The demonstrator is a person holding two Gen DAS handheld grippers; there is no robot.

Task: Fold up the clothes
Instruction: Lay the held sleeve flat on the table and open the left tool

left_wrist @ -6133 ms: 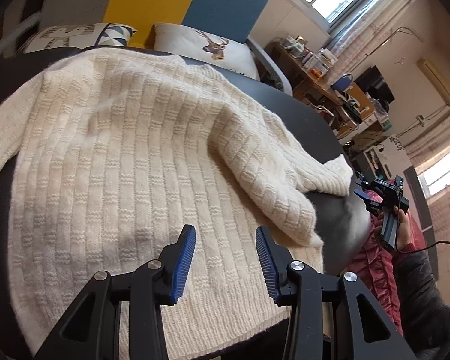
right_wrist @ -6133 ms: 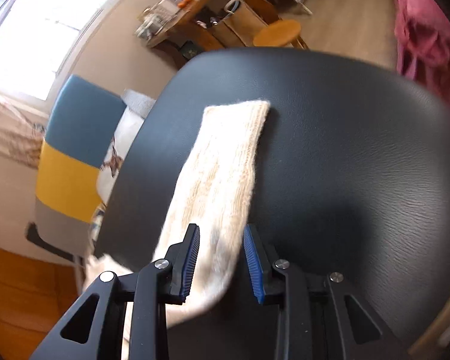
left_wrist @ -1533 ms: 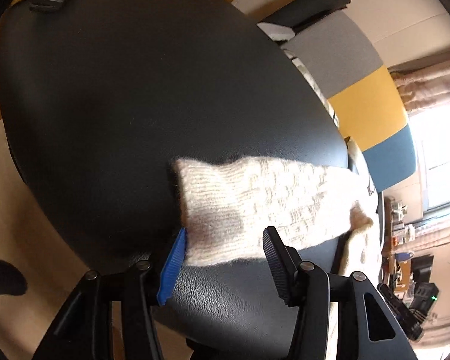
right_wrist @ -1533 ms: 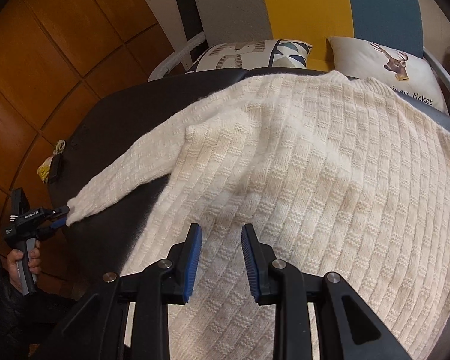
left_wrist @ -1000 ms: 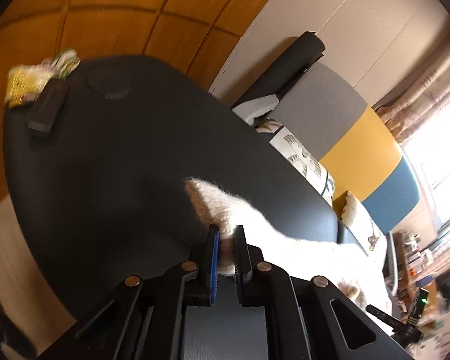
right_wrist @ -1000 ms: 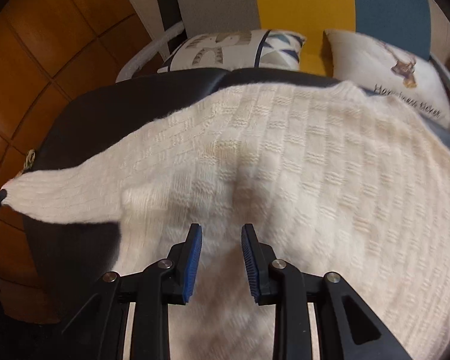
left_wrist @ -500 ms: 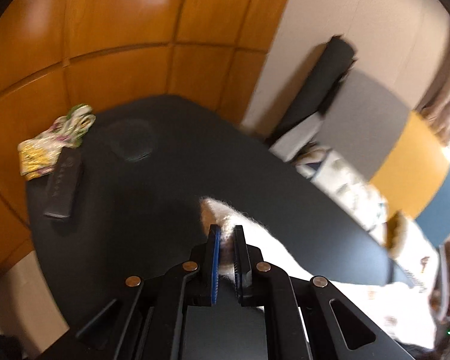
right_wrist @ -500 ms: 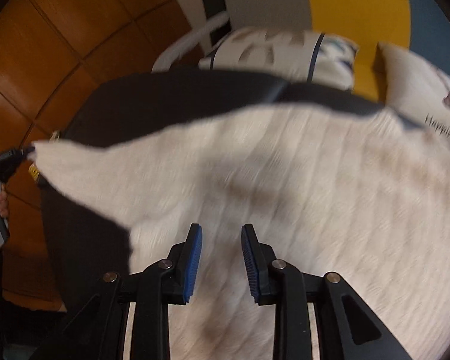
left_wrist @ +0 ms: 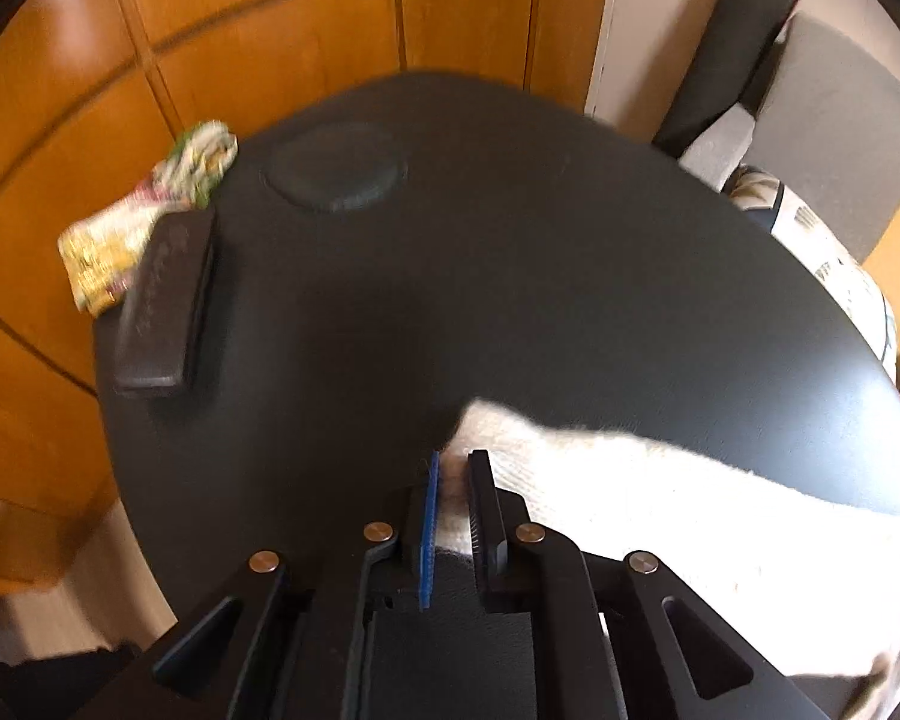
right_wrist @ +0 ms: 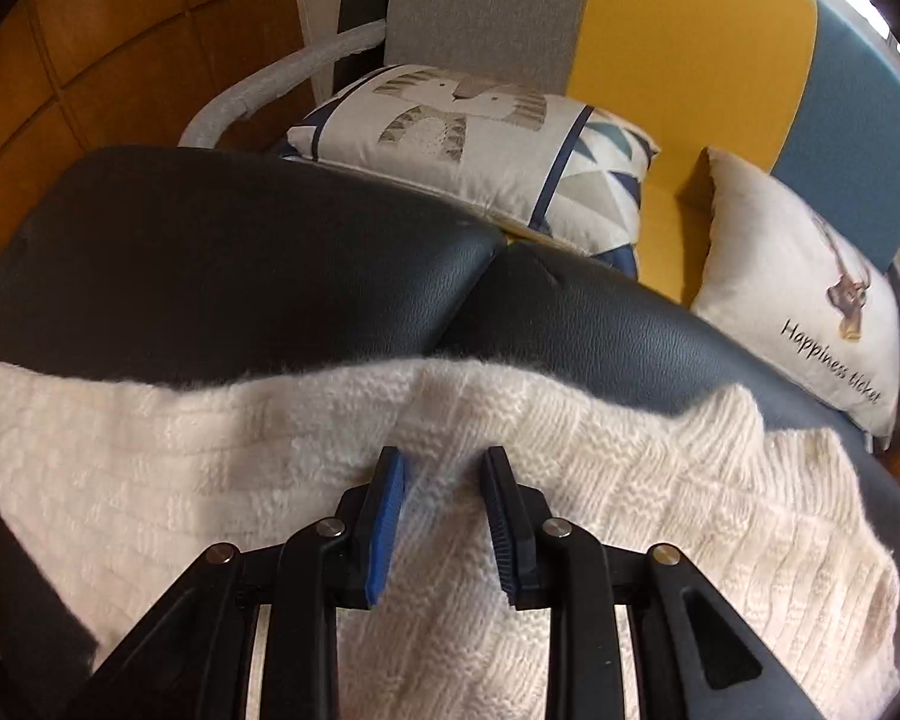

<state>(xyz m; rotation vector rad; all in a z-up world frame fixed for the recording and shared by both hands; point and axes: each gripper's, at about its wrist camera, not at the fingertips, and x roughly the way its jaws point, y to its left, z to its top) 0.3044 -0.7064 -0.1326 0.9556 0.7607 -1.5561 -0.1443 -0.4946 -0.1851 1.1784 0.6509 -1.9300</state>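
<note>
A cream knitted sweater (right_wrist: pixel 600 480) lies on a black leather table (right_wrist: pixel 240 276). My left gripper (left_wrist: pixel 453 468) is shut on the cuff of the sweater's sleeve (left_wrist: pixel 630 492), held above the dark tabletop (left_wrist: pixel 510 228); the sleeve trails off to the right. In the right wrist view, my right gripper (right_wrist: pixel 441 468) stands open low over the sweater near its far edge, around the shoulder, with knit fabric between and under its fingers. The sleeve stretches away to the left in that view.
A dark flat remote-like object (left_wrist: pixel 162 306) and a patterned packet (left_wrist: pixel 144 216) lie at the table's far left, beside a round coaster (left_wrist: pixel 336 171). Wooden panelling (left_wrist: pixel 240 42) stands behind. Two cushions (right_wrist: pixel 480 138) rest on a grey, yellow and blue sofa (right_wrist: pixel 678 36) beyond the table.
The left gripper closed on the sleeve cuff about a second ago and has lifted and carried it. The right gripper moved forward over the sweater toward its far edge, still open.
</note>
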